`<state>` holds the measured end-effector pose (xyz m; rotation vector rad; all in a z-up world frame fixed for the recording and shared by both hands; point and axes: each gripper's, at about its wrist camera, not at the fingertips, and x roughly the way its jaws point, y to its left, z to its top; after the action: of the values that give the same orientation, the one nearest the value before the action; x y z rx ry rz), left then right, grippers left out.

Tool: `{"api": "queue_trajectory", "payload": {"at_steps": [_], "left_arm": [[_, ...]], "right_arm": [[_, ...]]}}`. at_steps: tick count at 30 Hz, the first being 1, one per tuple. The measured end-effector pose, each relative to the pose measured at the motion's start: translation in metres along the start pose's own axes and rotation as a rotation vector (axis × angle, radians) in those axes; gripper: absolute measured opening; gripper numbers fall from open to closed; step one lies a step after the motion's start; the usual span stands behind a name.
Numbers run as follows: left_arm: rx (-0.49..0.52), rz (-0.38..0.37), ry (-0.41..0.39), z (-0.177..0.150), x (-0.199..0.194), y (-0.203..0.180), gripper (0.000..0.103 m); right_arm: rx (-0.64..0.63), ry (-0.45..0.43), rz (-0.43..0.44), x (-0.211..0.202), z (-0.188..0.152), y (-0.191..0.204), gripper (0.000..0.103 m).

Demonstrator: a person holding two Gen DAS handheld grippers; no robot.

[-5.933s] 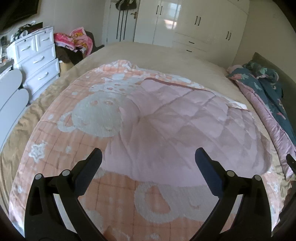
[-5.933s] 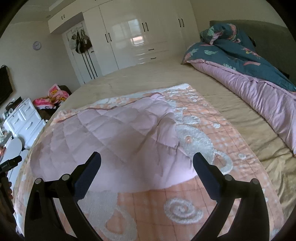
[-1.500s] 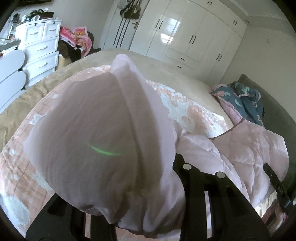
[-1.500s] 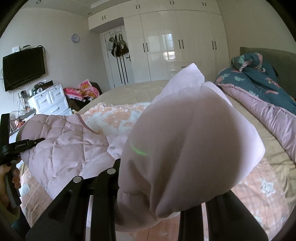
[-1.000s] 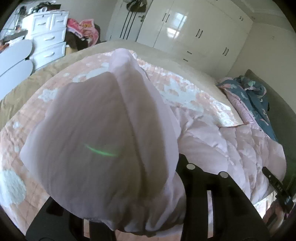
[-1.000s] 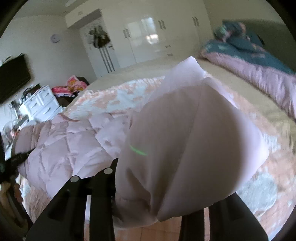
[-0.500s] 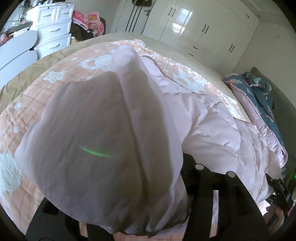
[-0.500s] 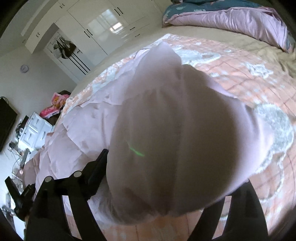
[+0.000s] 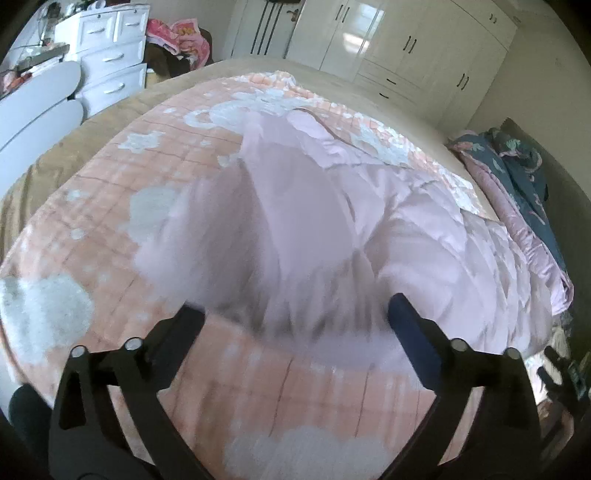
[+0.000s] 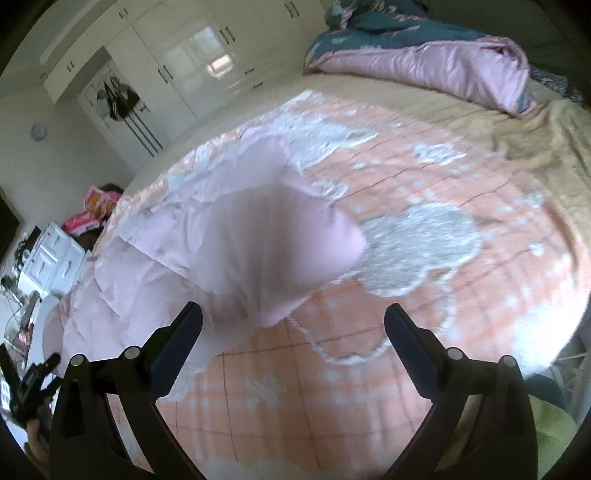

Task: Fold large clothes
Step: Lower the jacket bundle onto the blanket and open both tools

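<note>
Both pairs of fingers stand spread wide with nothing between them: the left gripper point(image 9: 291, 317) and the right gripper point(image 10: 293, 321) each hang above the bed point(image 9: 229, 70), clear of the cloth. Largest in view is that bed, covered by a tan sheet point(image 10: 550, 147), and over the sheet lies a peach blanket point(image 9: 110, 192) with white cartoon shapes woven into it. On the blanket rests the pink quilted coat point(image 9: 424, 236), the thing being folded; in the left wrist view it fills the centre and runs toward three o'clock, while in the right wrist view point(image 10: 258, 236) it sits at the centre and trails to nine o'clock. A smooth flap of it lies just ahead of each gripper, blurred, so its edges are hard to make out. At the head of the bed, around one o'clock in the right wrist view, a bundled duvet point(image 10: 443, 62), dark teal on one face and lilac on the other, lies on the sheet. White wardrobes point(image 9: 388, 40) line the far wall at twelve o'clock. A white chest of drawers point(image 9: 110, 70) stands at ten o'clock in the left wrist view, drawers closed, with clutter on top too small to name, and a heap of pink clothes point(image 9: 177, 33) sits beside it.
</note>
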<state>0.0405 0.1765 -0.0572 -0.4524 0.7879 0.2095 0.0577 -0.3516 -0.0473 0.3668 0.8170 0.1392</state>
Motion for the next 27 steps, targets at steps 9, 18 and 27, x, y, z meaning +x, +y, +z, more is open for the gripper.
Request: {"api": "queue_trajectory", "payload": {"at_steps": [9,18,27], "left_arm": [[0.041,0.005,-0.065,-0.012,-0.065,-0.001,0.094],[0.092,-0.041,-0.171,-0.018,-0.117,-0.034,0.094],[0.170,-0.077,-0.162,-0.040,-0.124,-0.066,0.094]], "right_arm": [[-0.238,-0.165,-0.060,-0.076,-0.001,0.041,0.099],[-0.414,-0.212,0.062,-0.117,-0.015,0.103,0.099],[-0.521,-0.200,0.159,-0.140,-0.039,0.141,0.099]]}}
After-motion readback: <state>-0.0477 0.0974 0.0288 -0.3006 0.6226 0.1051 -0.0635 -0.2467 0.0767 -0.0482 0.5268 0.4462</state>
